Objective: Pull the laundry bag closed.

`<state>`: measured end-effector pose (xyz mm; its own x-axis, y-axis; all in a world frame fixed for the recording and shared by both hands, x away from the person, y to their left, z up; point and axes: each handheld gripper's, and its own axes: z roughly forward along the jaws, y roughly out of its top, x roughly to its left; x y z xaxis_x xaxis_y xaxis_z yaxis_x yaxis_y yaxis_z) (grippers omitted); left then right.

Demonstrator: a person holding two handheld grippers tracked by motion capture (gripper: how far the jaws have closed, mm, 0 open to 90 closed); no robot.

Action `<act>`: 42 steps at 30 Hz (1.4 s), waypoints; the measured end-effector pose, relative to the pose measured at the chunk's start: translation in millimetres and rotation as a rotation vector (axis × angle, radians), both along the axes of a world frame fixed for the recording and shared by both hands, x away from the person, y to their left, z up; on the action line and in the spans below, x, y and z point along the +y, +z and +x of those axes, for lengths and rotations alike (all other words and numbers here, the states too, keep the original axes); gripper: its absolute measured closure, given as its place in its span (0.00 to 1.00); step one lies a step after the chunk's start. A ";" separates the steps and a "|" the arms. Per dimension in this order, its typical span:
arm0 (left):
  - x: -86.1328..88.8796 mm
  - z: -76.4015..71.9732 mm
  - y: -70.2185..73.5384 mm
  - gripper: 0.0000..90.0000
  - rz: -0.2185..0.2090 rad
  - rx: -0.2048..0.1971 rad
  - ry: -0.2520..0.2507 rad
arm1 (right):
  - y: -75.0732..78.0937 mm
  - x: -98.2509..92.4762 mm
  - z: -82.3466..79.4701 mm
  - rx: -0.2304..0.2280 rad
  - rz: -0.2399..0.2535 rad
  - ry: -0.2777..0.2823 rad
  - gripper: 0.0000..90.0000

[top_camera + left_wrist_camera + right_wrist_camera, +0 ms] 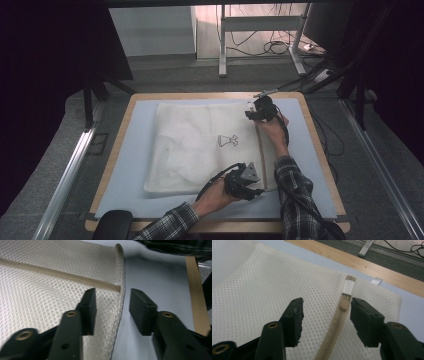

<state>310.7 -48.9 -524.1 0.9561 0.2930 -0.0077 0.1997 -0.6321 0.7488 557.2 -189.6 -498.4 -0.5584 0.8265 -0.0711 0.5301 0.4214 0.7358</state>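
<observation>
Two tongs work over one white mesh laundry bag (pixel 200 147), which lies flat on the pale blue mat (pixel 125 165) covering the wooden desk (pixel 320 150), its zipper (pixel 260 155) running along the bag's right-hand side from the near edge to the far one. Left tongs (pixel 252 190) sit at the near right corner of the bag; in the left gripper view they stand roughly half open (pixel 112 307), one jaw over the mesh, the other over bare mat, gripping nothing, with the zipper's closed end (pixel 117 287) just ahead. Right tongs (pixel 255 114) are at the far right corner; the right gripper view shows them (pixel 325 312) also about half open and empty, straddling the tan zipper tape, with the slider pull (pixel 344 305) between the jaws and a white tab (pixel 349 287) just beyond it. Judgement on handling: the bag looks very light, thin and limp, so it will drape and bunch rather than hold shape, and the open weave should give decent friction. Pinching the plain mesh risks dragging only the top layer. Better holds appear to be the stitched zipper tape or the corner hem for steadying, and the small pull for running the zipper. The pull is small, so the jaws must be centred on it.
</observation>
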 end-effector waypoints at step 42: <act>47.9 -13.3 16.1 0.06 -0.036 0.003 0.071 | 18.3 -37.3 -86.9 0.049 0.057 0.118 0.09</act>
